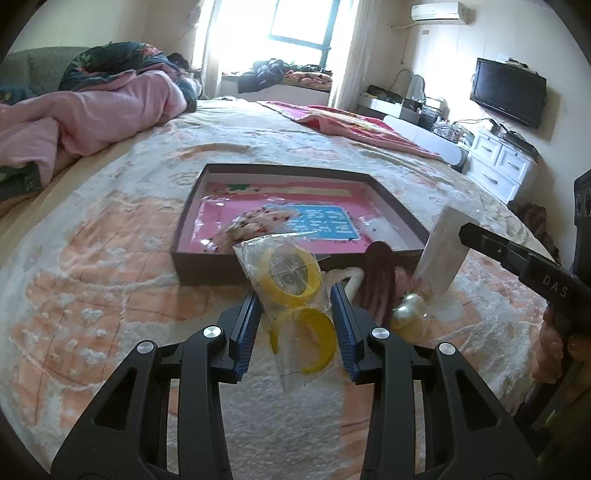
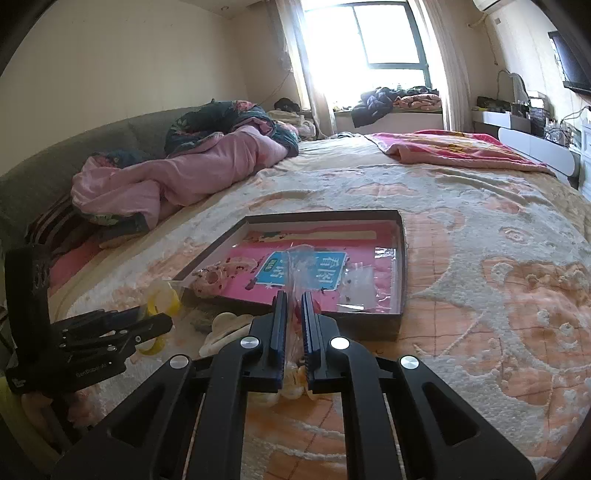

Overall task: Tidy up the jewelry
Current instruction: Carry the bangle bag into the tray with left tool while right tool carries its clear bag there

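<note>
Now the left hand-held gripper [image 1: 295, 306] clamps a bag of yellow bangles [image 1: 295, 291], the right hand-held gripper [image 2: 294, 332] a small jewelry bag [image 2: 295, 291]; carry both ahead over the tray [image 2: 400, 314] before releasing.

Legible markings: two found.
"DAS" on the right gripper [image 1: 469, 230]; large Chinese characters, partly covered, on the blue label [image 2: 304, 273].

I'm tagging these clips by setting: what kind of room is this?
A lived-in bedroom, most likely in a home: a large bed with a rumpled pink quilt, a wall-mounted TV over white drawers, and an air conditioner by the window.
</note>
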`<action>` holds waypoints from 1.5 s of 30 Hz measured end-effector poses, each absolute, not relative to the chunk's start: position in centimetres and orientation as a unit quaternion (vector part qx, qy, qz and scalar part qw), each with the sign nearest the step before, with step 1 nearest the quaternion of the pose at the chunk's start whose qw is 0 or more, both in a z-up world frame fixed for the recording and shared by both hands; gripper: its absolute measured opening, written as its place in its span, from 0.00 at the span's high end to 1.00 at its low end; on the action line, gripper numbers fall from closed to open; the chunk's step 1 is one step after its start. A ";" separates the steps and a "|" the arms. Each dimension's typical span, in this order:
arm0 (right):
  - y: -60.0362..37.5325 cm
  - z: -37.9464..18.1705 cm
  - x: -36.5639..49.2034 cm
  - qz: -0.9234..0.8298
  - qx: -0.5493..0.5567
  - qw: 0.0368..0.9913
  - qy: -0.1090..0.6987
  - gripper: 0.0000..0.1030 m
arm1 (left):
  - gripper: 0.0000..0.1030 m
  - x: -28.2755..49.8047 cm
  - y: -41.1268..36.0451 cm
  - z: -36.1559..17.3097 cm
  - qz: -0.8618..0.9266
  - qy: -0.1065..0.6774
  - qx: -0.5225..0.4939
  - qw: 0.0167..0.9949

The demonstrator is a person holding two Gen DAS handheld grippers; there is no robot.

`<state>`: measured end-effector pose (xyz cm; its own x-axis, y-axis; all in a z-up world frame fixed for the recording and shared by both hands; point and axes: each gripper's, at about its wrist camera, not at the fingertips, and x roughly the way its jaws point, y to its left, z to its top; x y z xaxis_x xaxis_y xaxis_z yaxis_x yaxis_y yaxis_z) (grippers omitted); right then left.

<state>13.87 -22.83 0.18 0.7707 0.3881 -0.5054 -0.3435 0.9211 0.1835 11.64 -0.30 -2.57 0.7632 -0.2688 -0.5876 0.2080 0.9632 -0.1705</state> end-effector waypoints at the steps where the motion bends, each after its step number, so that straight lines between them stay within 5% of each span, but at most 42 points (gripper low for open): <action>1: -23.1 0.2 13.9 0.193 0.042 0.941 0.277 0.93 | 0.71 11.7 -0.6 -2.5 -0.130 0.319 -0.046 0.938; 45: -24.9 1.6 23.0 0.158 0.061 0.948 0.271 0.93 | 0.71 21.9 -3.8 -1.1 -0.137 0.329 -0.025 0.934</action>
